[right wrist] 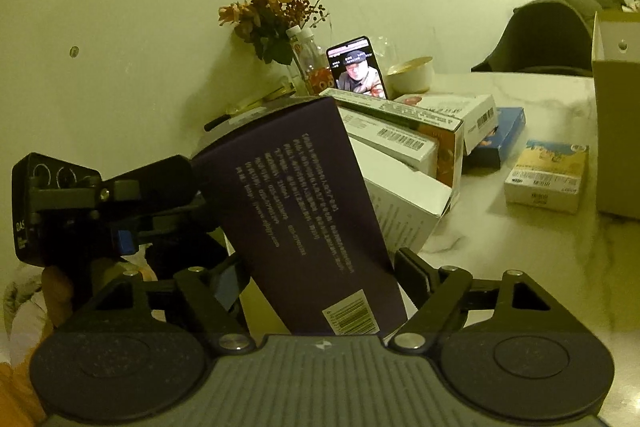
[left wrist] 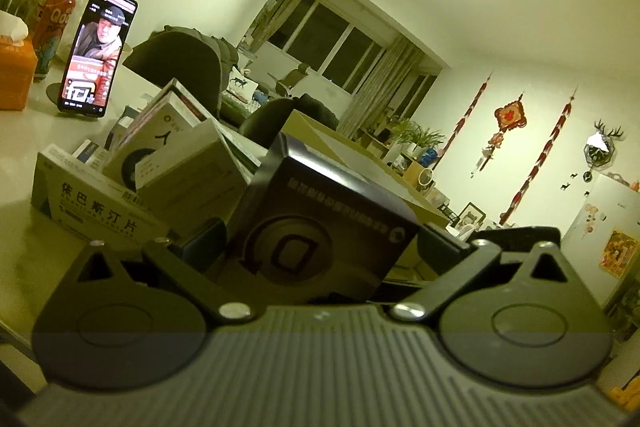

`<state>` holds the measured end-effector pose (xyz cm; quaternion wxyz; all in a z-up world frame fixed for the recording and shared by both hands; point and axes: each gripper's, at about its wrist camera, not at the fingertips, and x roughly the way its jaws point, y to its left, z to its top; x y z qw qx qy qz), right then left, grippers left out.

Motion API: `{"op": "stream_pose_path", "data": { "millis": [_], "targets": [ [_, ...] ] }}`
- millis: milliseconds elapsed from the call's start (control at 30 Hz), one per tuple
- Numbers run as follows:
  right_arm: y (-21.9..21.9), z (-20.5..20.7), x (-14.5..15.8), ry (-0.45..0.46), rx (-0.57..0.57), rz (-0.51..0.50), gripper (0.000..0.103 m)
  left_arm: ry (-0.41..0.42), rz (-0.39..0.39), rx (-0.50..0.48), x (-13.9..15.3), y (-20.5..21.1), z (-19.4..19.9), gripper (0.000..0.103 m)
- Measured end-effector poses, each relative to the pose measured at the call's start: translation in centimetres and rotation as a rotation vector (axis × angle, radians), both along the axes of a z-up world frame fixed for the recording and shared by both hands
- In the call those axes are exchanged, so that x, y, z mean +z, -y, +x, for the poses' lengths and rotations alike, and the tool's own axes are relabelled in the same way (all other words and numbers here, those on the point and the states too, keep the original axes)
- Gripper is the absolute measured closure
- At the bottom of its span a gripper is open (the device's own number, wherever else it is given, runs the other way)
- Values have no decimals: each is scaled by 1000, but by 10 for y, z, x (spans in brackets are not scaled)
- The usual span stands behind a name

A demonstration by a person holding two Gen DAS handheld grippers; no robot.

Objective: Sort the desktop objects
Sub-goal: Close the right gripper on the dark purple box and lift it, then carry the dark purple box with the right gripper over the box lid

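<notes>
A long dark purple box with white print and a barcode is held tilted above the marble table. My right gripper is shut on its near end, one pad against each side. In the right wrist view, my left gripper comes in from the left and clamps the box's far upper end. The left wrist view shows that end face, with its round logo, held between the fingers of the left gripper. A hand holds the left tool.
Several cartons lie piled behind the dark box, among them a white medicine box. A blue box and a yellow-blue box lie apart at the right. A propped phone, bowl, flowers, orange tissue box and tall carton stand around.
</notes>
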<state>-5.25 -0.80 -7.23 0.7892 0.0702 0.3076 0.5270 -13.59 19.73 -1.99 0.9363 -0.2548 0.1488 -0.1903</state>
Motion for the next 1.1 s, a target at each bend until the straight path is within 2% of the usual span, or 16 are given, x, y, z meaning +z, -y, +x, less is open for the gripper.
{"op": "stream_pose_path", "data": {
  "millis": [233, 333, 500, 667, 867, 1100],
  "targets": [
    [-9, 2, -4, 13, -2, 0, 22, 0, -19, 12, 2, -2, 3, 0],
    [-9, -2, 3, 38, -11, -8, 28, 7, -21, 12, 7, -1, 7, 0],
    [7, 4, 22, 7, -51, 29, 32, 39, -33, -34, 14, 7, 16, 0],
    [39, 17, 41, -53, -146, 47, 35, 60, -33, -91, 17, 22, 26, 0],
    [76, 30, 43, -130, -300, -12, 36, 57, -7, -139, 17, 41, 37, 0],
    [115, 31, 38, -138, -458, -62, 36, 20, 30, -183, 12, 63, 53, 0]
  ]
}}
